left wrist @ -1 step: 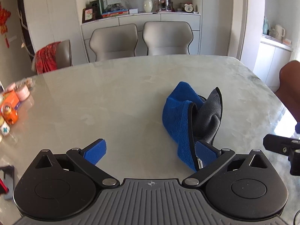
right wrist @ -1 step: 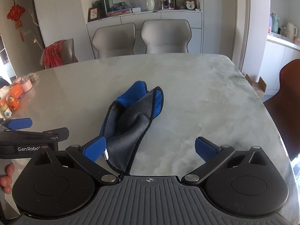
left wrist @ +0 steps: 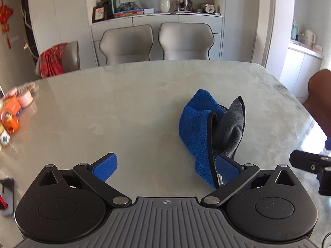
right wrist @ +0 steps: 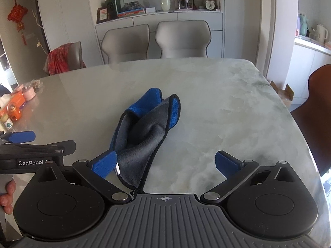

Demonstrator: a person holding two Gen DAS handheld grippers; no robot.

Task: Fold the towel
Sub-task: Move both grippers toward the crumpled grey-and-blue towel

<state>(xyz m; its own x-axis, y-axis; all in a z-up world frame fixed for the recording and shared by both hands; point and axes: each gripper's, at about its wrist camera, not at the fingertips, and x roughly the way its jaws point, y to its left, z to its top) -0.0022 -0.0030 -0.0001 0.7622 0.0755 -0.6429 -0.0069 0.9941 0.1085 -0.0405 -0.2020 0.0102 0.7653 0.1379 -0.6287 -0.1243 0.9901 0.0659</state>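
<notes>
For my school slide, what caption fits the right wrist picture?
Open right gripper reaching toward a crumpled blue-and-grey towel on a marble table.

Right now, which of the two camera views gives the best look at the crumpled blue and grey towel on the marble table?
The right wrist view: the crumpled blue and grey towel lies nearly centred, showing its grey inner face, blue edges and black trim. The left wrist view shows it off to the right, mostly the blue side, its near end partly behind a gripper finger.
</notes>
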